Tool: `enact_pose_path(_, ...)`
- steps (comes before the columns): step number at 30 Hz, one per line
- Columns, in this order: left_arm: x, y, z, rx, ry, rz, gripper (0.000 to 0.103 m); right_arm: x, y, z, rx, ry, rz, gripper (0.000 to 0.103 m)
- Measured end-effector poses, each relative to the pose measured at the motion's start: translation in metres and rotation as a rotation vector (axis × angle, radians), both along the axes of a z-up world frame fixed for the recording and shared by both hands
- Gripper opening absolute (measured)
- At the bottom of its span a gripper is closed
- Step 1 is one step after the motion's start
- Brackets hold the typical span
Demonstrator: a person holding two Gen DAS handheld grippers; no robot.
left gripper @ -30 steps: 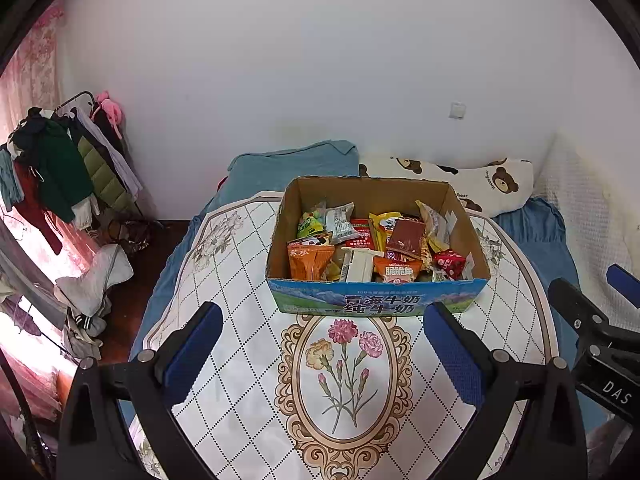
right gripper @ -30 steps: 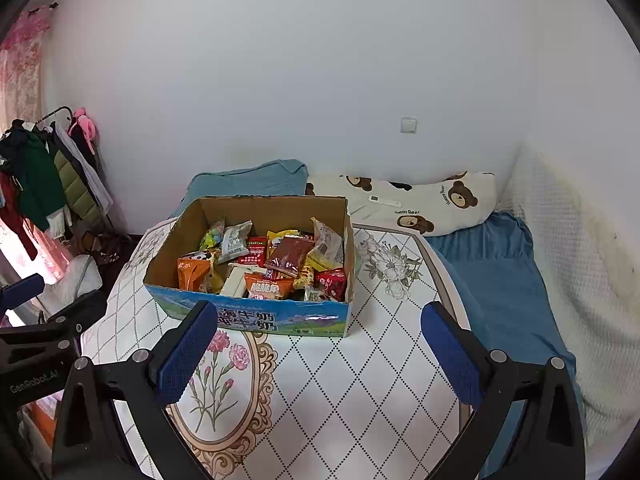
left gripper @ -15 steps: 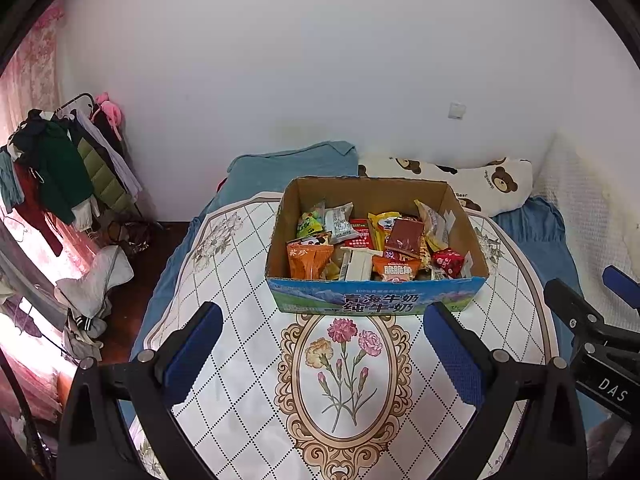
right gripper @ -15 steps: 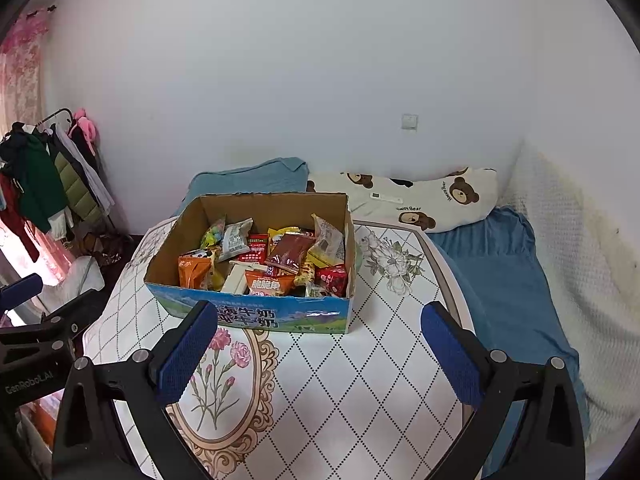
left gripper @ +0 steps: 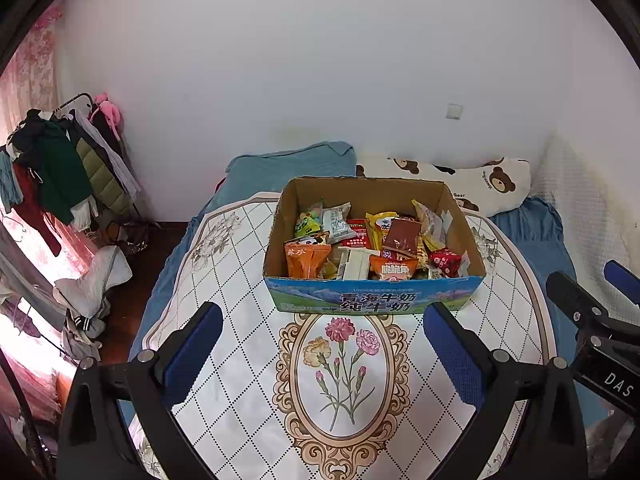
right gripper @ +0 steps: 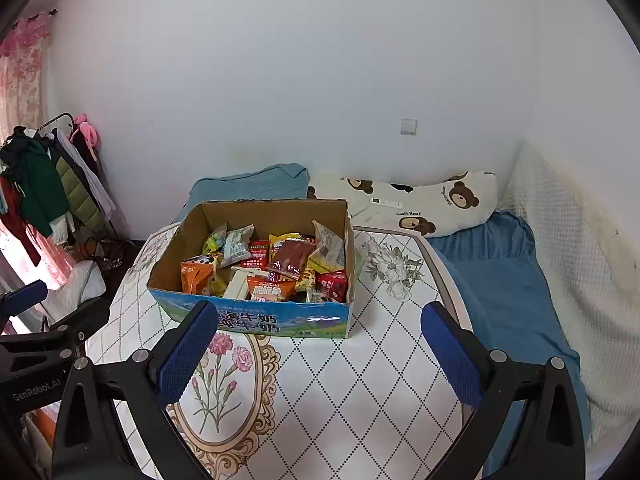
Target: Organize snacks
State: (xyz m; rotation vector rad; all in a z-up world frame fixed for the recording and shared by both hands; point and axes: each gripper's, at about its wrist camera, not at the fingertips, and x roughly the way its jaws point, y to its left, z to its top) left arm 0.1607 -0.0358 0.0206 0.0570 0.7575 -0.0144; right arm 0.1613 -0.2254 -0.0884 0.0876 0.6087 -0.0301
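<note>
Cardboard box [left gripper: 374, 302] full of snack packets [left gripper: 370, 246] on the floral-clothed desk [left gripper: 240, 280], left claw [left gripper: 322, 356] spread wide and empty, right claw [right gripper: 318, 354] likewise, both short of the box

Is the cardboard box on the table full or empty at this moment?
Full. The cardboard box stands open-topped on the table, and snack packets fill its bottom from wall to wall, heaped loosely.

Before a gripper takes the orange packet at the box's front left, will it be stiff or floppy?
The orange packet looks like puffy sealed film, so probably floppy and light. Its glossy surface may slip between the fingers. Neighbouring packets lean against it and may shift.
</note>
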Motion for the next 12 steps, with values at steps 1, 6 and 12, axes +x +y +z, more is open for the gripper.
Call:
enact_pose_path(1, 0.0000, 0.0004, -0.0003, 0.001, 0.000, 0.001, 0.103, -0.0002, 0.0001, 0.0002, 0.000, 0.000, 0.000, 0.103)
enact_pose_path(6, -0.0026, 0.0002, 0.0000, -0.001, -0.003, 0.001, 0.103, -0.0008, 0.0008, 0.0009, -0.001, -0.001, 0.001, 0.103)
enact_pose_path(12, -0.0055, 0.0012, 0.0013, -0.003, -0.015, 0.004, 0.103, -0.0004, 0.0002, 0.0009, -0.001, -0.003, 0.001, 0.103)
